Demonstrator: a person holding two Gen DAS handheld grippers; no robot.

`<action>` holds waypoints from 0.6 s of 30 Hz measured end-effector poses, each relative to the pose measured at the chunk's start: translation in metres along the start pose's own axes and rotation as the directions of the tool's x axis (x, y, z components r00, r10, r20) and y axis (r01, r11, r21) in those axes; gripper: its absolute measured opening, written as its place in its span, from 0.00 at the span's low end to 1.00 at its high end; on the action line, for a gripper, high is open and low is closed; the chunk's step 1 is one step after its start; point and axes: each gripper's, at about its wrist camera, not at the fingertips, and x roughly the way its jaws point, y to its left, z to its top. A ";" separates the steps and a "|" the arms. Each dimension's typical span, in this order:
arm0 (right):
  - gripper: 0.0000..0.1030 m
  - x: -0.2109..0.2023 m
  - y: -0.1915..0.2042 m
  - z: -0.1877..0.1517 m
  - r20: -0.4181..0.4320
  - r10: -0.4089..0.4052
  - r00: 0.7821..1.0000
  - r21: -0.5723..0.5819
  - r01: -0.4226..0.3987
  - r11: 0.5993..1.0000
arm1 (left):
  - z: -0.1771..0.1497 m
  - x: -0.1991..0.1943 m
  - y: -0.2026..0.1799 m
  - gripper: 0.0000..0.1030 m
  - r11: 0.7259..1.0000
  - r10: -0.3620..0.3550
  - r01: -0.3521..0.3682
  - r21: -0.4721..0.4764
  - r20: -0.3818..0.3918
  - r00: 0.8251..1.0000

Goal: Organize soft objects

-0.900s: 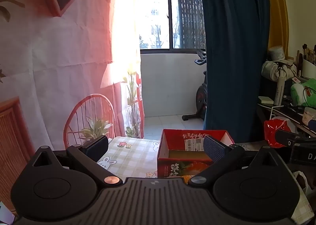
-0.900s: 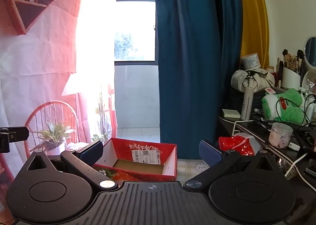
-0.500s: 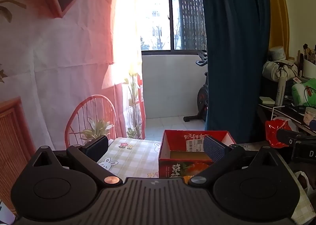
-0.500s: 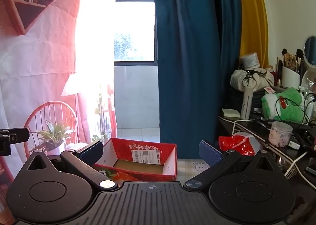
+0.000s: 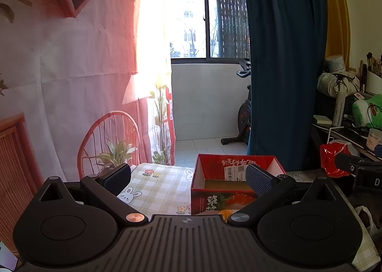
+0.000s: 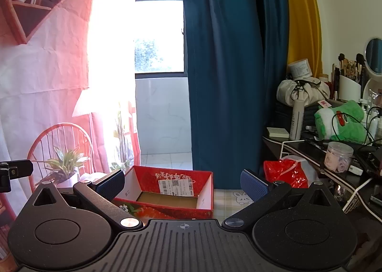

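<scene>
Checked tablecloth (image 5: 155, 190) carries a red box (image 6: 176, 190) just ahead of both wide-open, empty tongs (image 5: 188, 179) (image 6: 182, 186).

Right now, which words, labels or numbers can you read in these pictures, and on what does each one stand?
"D": white letter on the black device at the left wrist view's right edge; the rest is cut off.
Red box: white characters along its inner wall, upside down, not readable.
White shipping label: barcode and print too small.

Glossy printed cardboard box (image 6: 167, 190) with a paper label, checked cloth tablecloth (image 5: 157, 188), matt black plastic gripper (image 6: 181, 183) with textured blue pads, fluffy green plush (image 6: 343, 124).
</scene>
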 end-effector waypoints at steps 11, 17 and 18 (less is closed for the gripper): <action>1.00 -0.001 -0.002 -0.001 0.000 -0.004 1.000 0.003 0.004 1.000 | -0.001 0.000 0.000 1.00 1.000 -0.001 0.001 0.000 0.000 1.000; 1.00 0.000 -0.002 -0.001 0.000 -0.004 1.000 0.004 0.004 1.000 | -0.001 0.000 0.000 1.00 1.000 -0.002 0.002 0.000 0.000 1.000; 1.00 0.000 -0.002 -0.001 0.000 -0.004 1.000 0.004 0.004 1.000 | -0.002 0.000 0.000 1.00 1.000 -0.002 0.002 0.000 0.000 1.000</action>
